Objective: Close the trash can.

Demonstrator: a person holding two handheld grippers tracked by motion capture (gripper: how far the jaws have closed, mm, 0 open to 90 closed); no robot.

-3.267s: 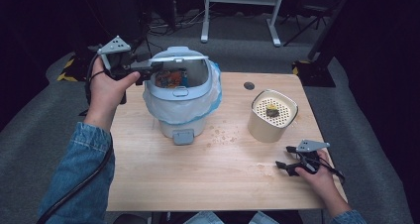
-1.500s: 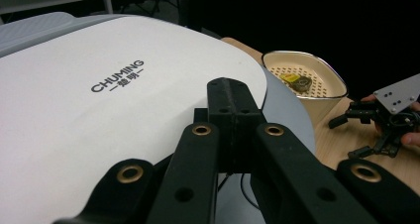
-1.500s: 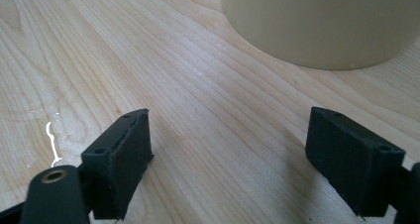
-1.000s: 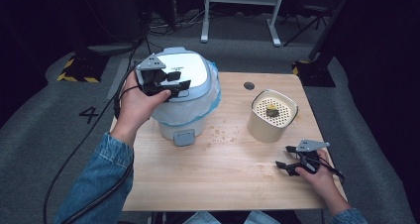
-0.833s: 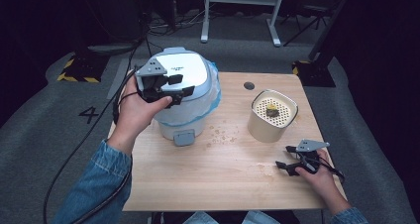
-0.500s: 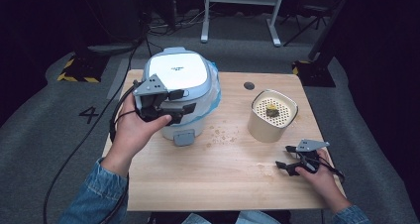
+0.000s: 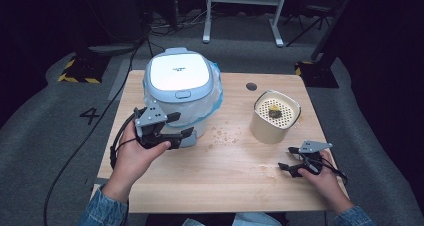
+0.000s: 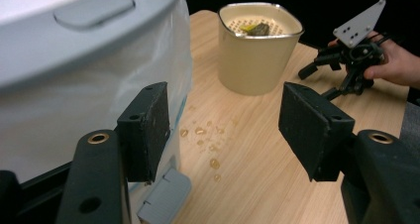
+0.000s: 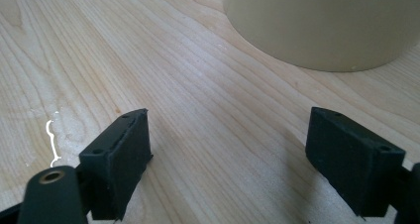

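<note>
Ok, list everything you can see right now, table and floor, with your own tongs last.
Table: one, light wood, centre.
Cooker: one, white and pale blue, lid shut, table's back left.
Plastic liner: one, clear bluish, around cooker.
Basket: one, cream, perforated, right of cooker, small dark-yellow item inside.
Droplets: several, between cooker and basket.
Hole: one, dark, table's back edge.
Floor mark "4": one, left.
Stand: one, white, behind table.
Left tongs: open, at cooker's front.
Right tongs: open, resting front right.

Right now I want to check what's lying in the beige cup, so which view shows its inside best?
The high view: it looks down into the beige cup onto its perforated insert and a dark scrap. The left gripper view shows its rim and wall at a slant; the right gripper view shows just its lower wall.
</note>
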